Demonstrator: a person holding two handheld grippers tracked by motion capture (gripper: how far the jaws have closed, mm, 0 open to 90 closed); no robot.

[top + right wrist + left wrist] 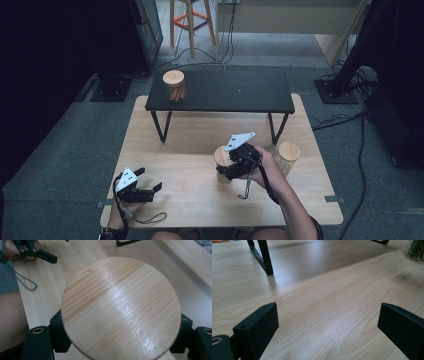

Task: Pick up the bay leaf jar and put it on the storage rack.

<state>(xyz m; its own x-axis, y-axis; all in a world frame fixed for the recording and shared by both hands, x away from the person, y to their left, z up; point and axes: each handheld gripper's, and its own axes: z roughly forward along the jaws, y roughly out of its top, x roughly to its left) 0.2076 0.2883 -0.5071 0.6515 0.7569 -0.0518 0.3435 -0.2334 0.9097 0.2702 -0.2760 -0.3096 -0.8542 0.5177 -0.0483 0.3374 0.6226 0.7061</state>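
Note:
A glass jar with a round wooden lid point(221, 156) stands on the pale wooden table point(185, 150), right of centre. My right gripper point(227, 170) reaches it from the right, one jaw on each side of the body just under the lid. In the right gripper view the lid point(120, 307) hides the contact, and the jaws press in at both sides. A second lidded jar point(288, 154) stands just to the right. My left gripper point(150, 179) rests open near the front left of the table, with bare wood between its fingers point(259, 327).
A low black table point(220, 92) stands on the far half of the wooden one, with a third lidded jar point(174, 86) on its left end. One of its legs point(265, 257) lies ahead of the left gripper. A stool and cables are on the floor beyond.

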